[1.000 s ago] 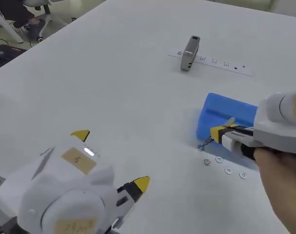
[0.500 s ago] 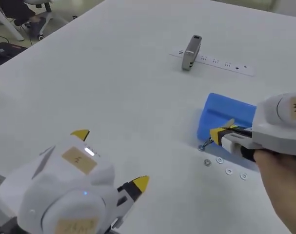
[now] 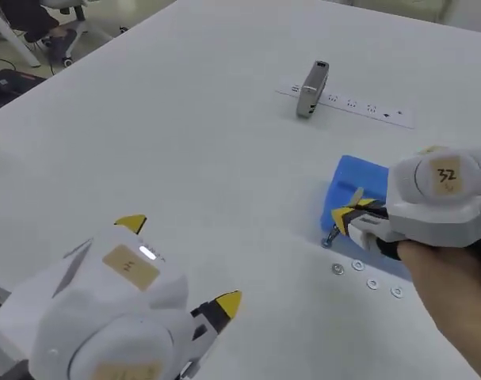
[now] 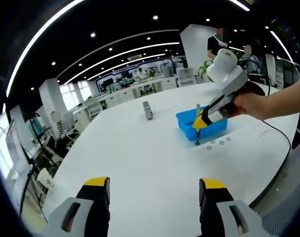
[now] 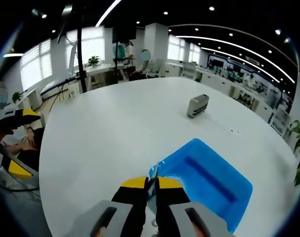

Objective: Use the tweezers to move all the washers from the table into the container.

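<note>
1. Head view is showing the right gripper [image 3: 349,214] holding the tweezers [image 3: 333,233], its jaws almost shut on them. The tip is hanging just beside the near wall of the blue container [image 3: 353,180]. Whether a washer is in the tip, I cannot tell.
2. The left gripper [image 3: 181,261] is standing wide open and is holding nothing.
3. Four washers [image 3: 337,270] are lying on the tabletop [image 3: 185,142] near the container. They are small, flat, shiny rings.
4. I am thinking the tip should be pinching one ring at its edge, gently, so it is not sliding away.
</note>
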Motion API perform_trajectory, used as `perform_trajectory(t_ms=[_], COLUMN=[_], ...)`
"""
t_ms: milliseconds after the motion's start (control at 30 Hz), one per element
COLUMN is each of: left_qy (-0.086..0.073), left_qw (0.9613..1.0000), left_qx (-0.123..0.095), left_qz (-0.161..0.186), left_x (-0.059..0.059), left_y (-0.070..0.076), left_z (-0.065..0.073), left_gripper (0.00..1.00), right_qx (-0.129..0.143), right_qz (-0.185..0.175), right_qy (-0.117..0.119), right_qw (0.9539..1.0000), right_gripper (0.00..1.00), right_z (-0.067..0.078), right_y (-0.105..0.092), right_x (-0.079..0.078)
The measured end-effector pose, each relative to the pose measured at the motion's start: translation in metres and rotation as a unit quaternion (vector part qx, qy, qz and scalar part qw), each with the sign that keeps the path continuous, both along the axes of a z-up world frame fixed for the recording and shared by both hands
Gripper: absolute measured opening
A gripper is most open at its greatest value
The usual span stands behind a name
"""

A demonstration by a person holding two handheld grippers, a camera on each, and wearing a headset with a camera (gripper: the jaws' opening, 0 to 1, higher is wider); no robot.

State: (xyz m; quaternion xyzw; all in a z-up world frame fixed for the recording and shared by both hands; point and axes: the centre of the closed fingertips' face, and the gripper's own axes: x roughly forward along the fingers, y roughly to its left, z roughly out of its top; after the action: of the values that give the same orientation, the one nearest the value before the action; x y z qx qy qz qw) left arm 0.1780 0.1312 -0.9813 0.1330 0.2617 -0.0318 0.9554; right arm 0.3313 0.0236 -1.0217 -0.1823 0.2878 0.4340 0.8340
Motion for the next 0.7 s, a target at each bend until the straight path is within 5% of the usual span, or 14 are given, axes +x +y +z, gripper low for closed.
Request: perform_trajectory(t_ms=[167,267,433,700], left_qy=[-0.002,-0.002,-0.004,-0.006], left_qw=[1.0000,1.0000,1.0000,1.0000], left_qx=[-0.002,-0.002,-0.003,-0.005], left_qz=[0.003,0.004,0.004,0.001], left_x=[0.0002,0.0003,0.0005,0.0001], left_y=[0.0015,0.0021,0.0021,0.0014], left_z=[0.0004,0.0004,0.0011,0.0014], left_gripper=[0.74,0.74,0.74,0.74], right_qx=[0.000,0.028,0.021,0.025], right_qz=[0.004,-0.017,-0.010,-0.015], right_qy=[-0.012,0.000,-0.008,0.028], right_qw=[0.9999,0.9995,0.9997,0.9992], right_gripper=[0.01,0.01,0.00,0.00], right_z=[-0.0006,0.0000,0.0001,0.0012], right_y=[0.0010,-0.0035,-0.0035,-0.0057], right_x=[0.0017,0.0029,0.0010,0.0010])
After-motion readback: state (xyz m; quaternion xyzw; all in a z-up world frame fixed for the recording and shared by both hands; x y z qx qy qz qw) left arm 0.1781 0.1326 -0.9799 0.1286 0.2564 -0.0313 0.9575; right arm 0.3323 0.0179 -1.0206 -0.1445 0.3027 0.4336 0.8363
